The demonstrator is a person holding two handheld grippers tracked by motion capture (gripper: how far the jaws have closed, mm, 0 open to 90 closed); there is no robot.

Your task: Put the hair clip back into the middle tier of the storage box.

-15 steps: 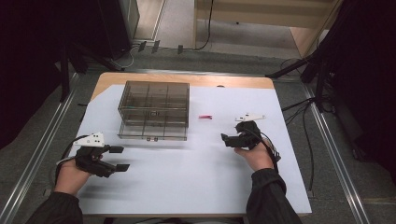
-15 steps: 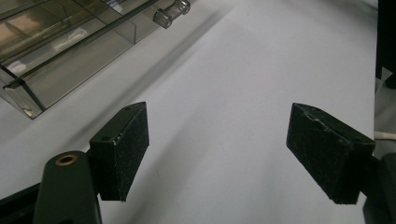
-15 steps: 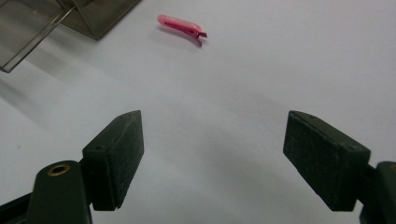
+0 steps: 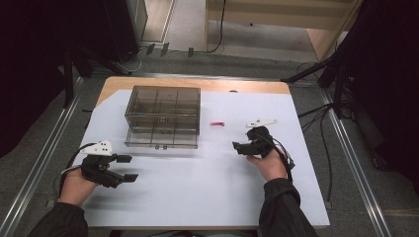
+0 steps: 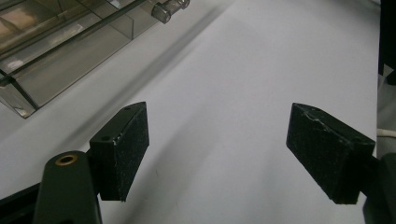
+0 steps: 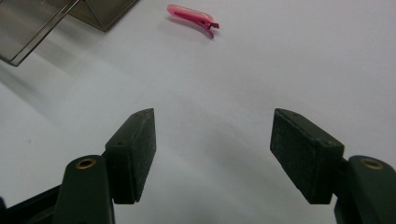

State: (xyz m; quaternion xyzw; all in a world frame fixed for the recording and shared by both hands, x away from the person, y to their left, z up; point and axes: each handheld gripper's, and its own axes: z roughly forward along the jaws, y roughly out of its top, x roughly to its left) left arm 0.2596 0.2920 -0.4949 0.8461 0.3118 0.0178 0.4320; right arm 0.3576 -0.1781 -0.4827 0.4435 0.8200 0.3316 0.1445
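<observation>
A smoky clear plastic organiser box [image 4: 163, 117] with several compartments stands closed at the table's back left; its near corner [image 5: 56, 56] and edge [image 6: 56, 18] appear in both gripper views. A small pink hair clip [image 4: 217, 124] lies on the white sheet to the box's right, and it lies ahead of my right gripper's jaws [image 6: 192, 16]. My right gripper [image 4: 238, 147] hovers open a little nearer than the clip, empty. My left gripper [image 4: 127, 168] stays open and empty at the front left, its pads [image 5: 122, 149] over bare sheet.
A white sheet [image 4: 207, 192] covers most of the wooden table [image 4: 197, 84]. Metal rails [image 4: 29, 182] run along both sides on the floor, with cables and stands [image 4: 316, 74] at the right.
My right gripper has shifted slightly left and toward the pink clip. The left gripper and the box stay where they were.
</observation>
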